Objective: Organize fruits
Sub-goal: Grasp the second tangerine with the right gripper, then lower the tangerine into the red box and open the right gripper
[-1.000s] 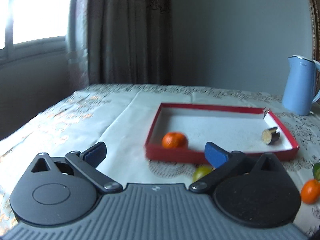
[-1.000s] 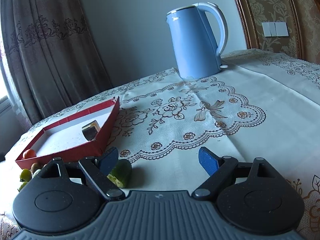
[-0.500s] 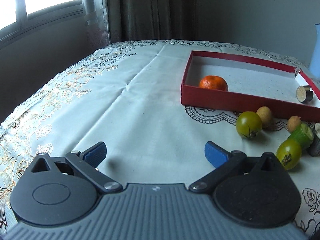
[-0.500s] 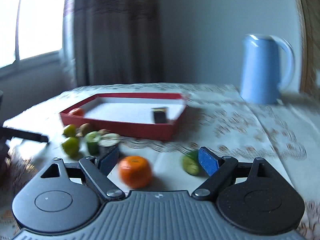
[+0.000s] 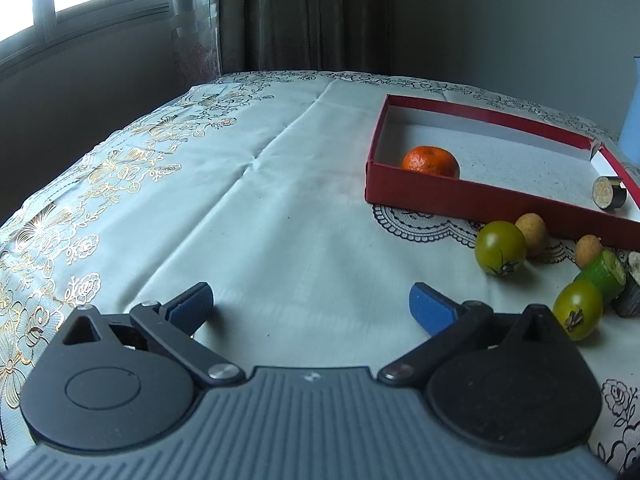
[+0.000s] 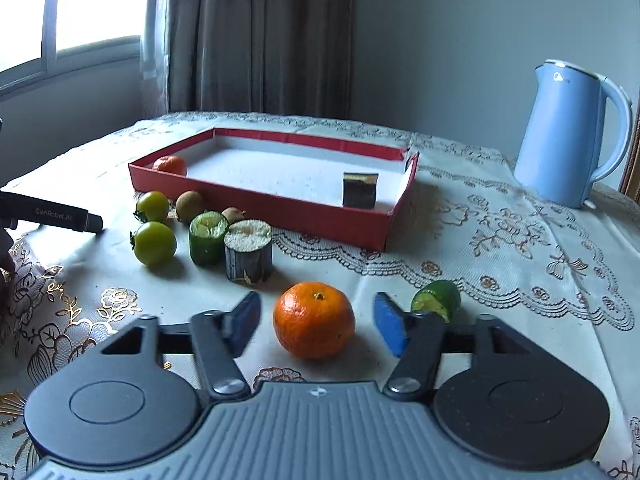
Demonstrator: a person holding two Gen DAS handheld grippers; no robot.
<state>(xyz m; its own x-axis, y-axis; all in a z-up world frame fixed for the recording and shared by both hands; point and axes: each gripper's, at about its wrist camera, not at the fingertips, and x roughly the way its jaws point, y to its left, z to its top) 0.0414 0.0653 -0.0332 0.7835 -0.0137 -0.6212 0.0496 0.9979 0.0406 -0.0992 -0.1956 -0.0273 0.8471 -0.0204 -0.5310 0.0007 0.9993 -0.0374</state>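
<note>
Between my right tongs point(image 6: 316, 322), on the table point(image 6: 500, 280): one tangerine point(image 6: 314, 320), blue pads either side with a gap showing, jaws having just been closing, not yet pressing; cut green piece point(image 6: 437, 300) just beyond the right pad. Farther back: red tray point(image 6: 280, 210) holding a second tangerine point(image 6: 170, 165) in its near-left corner and a dark cut piece point(image 6: 360, 189) toward the right end. Before the tray: two green tomatoes point(image 6: 154, 242), small brown fruits point(image 6: 189, 205), green cut cylinder point(image 6: 208, 236), dark cut cylinder point(image 6: 248, 254). Behind, right: blue kettle point(image 6: 568, 132). My left tongs point(image 5: 310, 304): wide, nothing between them, over bare cloth.
</note>
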